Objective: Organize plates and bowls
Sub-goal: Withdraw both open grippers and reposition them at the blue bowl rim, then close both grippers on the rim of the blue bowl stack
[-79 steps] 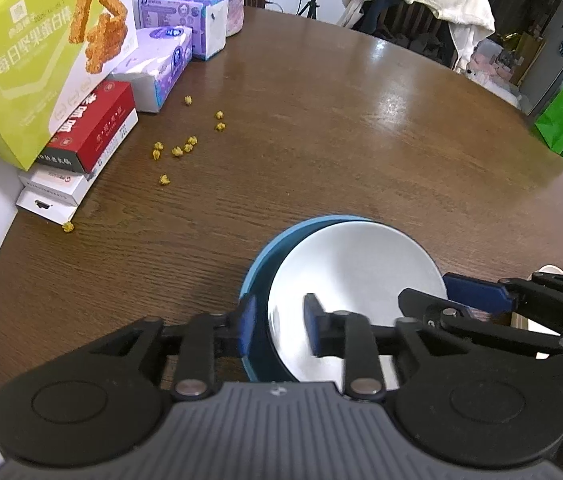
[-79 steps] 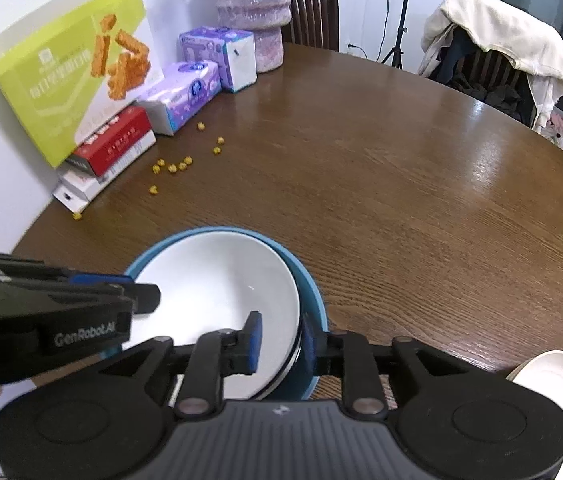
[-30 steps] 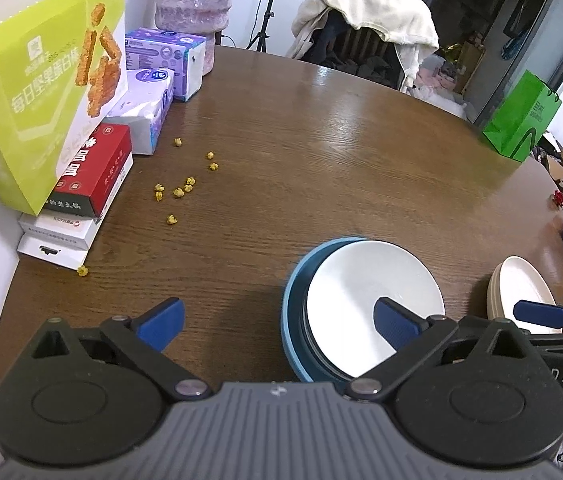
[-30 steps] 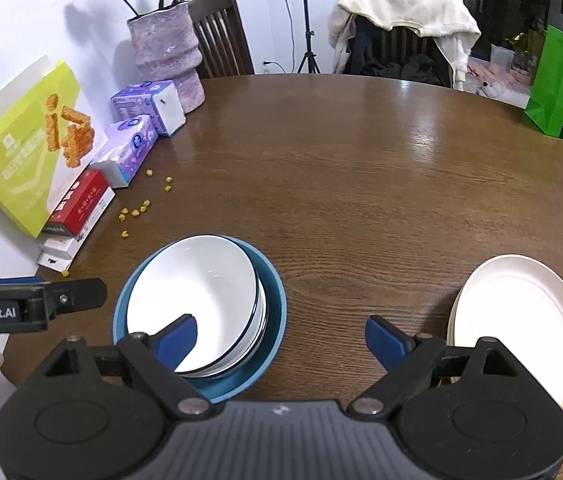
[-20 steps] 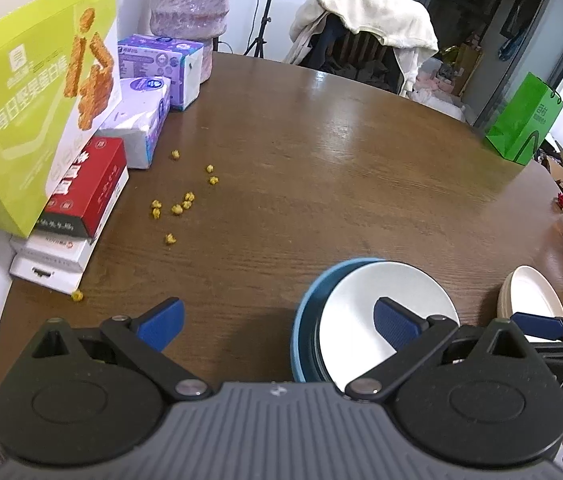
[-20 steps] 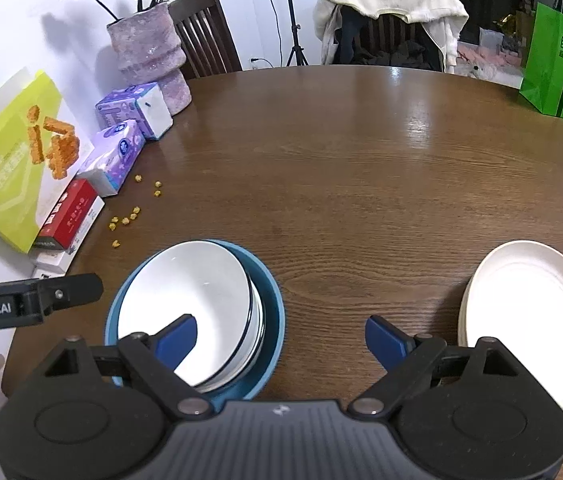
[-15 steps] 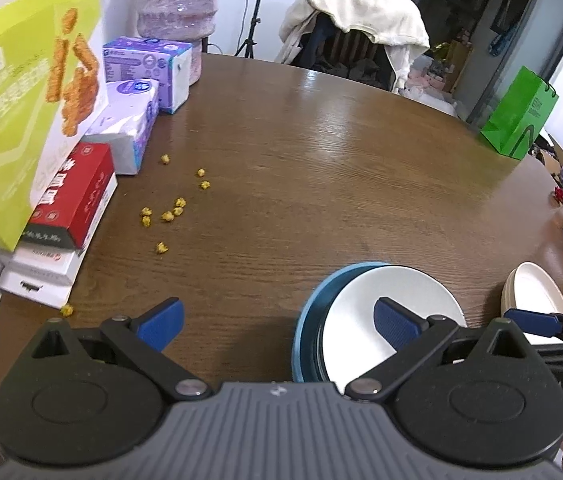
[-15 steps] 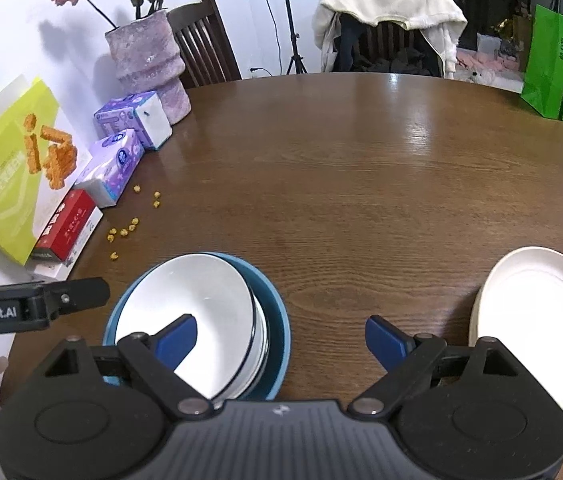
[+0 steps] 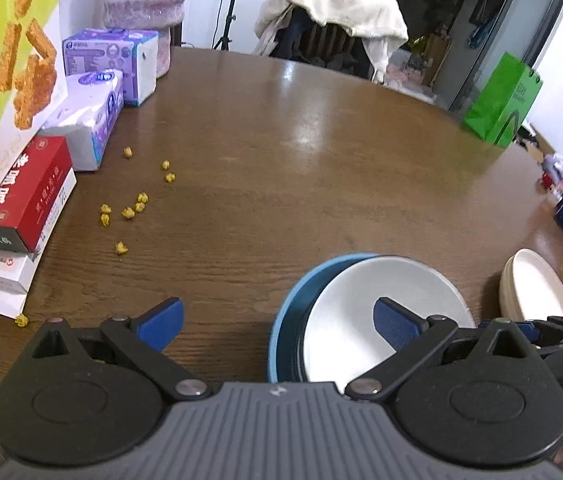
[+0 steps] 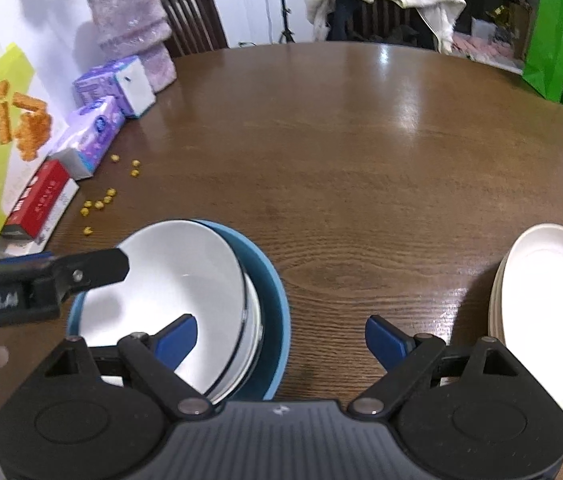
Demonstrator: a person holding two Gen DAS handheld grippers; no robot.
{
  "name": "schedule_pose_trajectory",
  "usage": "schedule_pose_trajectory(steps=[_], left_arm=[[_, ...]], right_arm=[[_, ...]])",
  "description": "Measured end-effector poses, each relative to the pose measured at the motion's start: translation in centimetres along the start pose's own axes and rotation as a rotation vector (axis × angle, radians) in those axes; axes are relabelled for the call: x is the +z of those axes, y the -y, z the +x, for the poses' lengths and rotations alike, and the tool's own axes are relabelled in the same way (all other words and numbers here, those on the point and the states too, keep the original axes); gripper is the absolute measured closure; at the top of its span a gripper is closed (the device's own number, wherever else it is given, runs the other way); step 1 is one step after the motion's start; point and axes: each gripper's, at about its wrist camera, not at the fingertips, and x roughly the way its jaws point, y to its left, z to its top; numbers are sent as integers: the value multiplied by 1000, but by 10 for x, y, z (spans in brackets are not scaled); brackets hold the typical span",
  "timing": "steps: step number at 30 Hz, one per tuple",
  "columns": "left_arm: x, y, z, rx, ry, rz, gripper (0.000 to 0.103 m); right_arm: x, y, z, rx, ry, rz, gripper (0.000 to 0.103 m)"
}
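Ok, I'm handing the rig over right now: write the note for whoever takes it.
Left gripper: open, empty, held above the table's near edge.
Right gripper: open, empty, between the two stacks.
White bowls sit nested inside the blue bowl on the wooden table; the exact bowl count is unclear.
Cream plates are stacked to the right, apart from the bowls.
Done: bowls nested, plates stacked.
Left: probably only a final check. Yellow crumbs lie beside the boxes on the left.
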Motion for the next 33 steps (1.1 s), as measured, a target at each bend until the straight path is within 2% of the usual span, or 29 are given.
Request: schedule_pose_trajectory(steps=[2,5,14,25,29,31,33], left_arm=[[-1,-2,5,-1,-18,-12,1],[0,-4,12,-20,-43,-37,8],[2,1,28,-46,-94,-34,9],[0,-7,52,-111,-182,-124,27],[-1,-12,56,-167,-195,-162,35],[0,-13,56,-187,-191,-170,42],[0,-14,56,-200,-188,-179,43]], right_arm=[[0,1,7,-1,-22,19,12],[0,1,16,-7,-48,30,12],[1,-1,34,17,-83,59,13],[-1,3,43,94,-87,102,14],[-1,5,45,152,-85,113,26],[-1,6,45,184,-80,118,32],[-1,6,46,216,-76,122,39]])
